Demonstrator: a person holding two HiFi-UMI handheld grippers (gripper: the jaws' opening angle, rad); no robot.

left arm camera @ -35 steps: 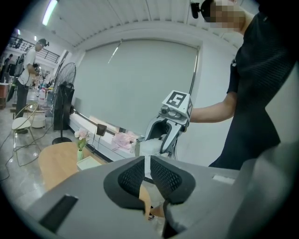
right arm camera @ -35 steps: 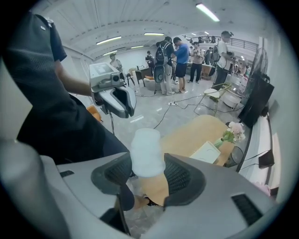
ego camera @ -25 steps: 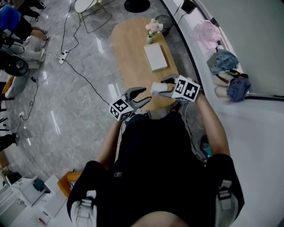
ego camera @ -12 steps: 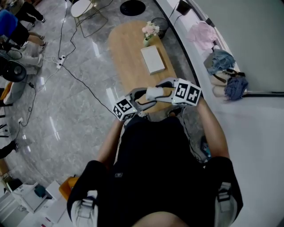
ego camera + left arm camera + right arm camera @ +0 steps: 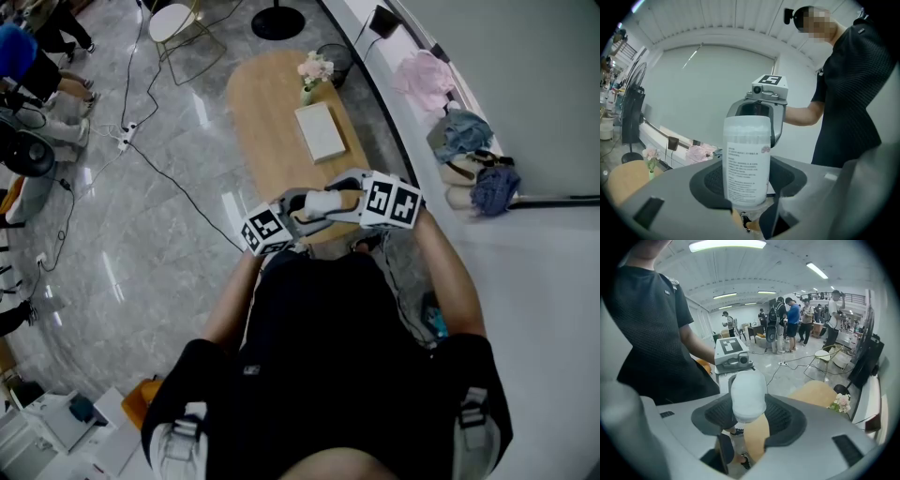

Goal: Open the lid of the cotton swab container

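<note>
1. Grey plastic left gripper (image 5: 291, 208): its jaws have just been closing, and its black mesh pads (image 5: 710, 180) seem to press the container's labelled body.
2. Container (image 5: 746, 161): a frosted plastic cylinder with a printed white label, held in the air over the near end of the wooden table (image 5: 267, 122). Its long axis runs from one gripper to the other, so each tool has one end.
3. Right gripper (image 5: 339, 194): its jaws stand fairly wide, clamped on the smooth, unlabelled end. That end looks like the lid (image 5: 746, 125). If so, the lid should pull off along the axis, away from the left gripper.
</note>
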